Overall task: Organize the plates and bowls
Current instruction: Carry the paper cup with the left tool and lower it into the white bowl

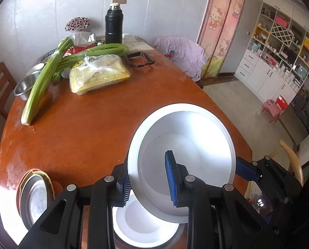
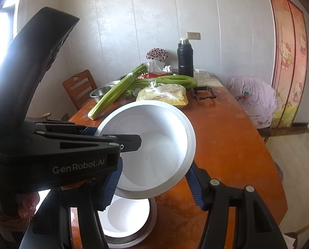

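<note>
A white bowl [image 1: 187,145] hangs tilted above the wooden table [image 1: 81,128], its opening facing the cameras. My left gripper [image 1: 149,183] is shut on its near rim, one blue pad inside and one outside. The bowl also shows in the right wrist view [image 2: 154,145]. My right gripper [image 2: 154,188] stands open around the bowl's lower rim, its blue fingers [image 2: 193,184] on either side. Below it a second white bowl [image 1: 144,226] sits in a brown-rimmed dish, also in the right wrist view [image 2: 127,217]. A steel plate [image 1: 35,199] on a red plate lies at the left.
At the table's far end lie celery stalks [image 1: 42,83], a yellow bagged packet [image 1: 98,72], a steel bowl [image 1: 24,86], a black thermos [image 1: 113,26] and a black frame [image 1: 138,59]. A chair with purple cloth [image 1: 181,56] stands on the right, a wooden chair [image 2: 79,87] on the left.
</note>
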A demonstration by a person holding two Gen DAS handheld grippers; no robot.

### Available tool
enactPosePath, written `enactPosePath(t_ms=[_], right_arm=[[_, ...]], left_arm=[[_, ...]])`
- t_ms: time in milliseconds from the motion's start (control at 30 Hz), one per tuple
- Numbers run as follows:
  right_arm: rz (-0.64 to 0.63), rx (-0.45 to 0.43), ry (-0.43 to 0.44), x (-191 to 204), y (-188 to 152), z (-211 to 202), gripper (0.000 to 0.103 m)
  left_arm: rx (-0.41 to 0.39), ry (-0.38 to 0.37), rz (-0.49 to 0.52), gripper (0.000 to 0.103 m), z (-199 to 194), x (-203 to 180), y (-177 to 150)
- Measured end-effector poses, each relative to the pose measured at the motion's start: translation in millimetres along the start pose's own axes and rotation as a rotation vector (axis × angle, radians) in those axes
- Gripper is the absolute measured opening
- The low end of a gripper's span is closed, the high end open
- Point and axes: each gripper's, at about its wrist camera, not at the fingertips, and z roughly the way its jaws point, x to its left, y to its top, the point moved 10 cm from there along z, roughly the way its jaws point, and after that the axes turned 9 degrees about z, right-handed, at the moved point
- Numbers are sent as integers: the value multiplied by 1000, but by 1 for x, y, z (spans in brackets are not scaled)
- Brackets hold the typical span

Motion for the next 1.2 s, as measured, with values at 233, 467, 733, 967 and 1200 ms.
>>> enactPosePath(t_ms=[233, 467, 733, 967, 1200], right_arm=[[-18, -13, 26, 13, -1, -11, 61], [-40, -11, 66, 28, -3, -19, 60], [-61, 2, 108, 45, -10, -26, 61], [-70, 31, 128, 51, -21, -24, 61], [-70, 74, 130, 47, -36, -17, 61]], left_arm=[[-20, 14, -7, 29, -22, 3, -6], [-31, 51, -7, 38, -40, 7, -15], [-28, 63, -34, 39, -51, 17, -29], [-15, 60, -48, 39, -50, 20, -44], [21, 51, -58, 39, -37, 18, -58]])
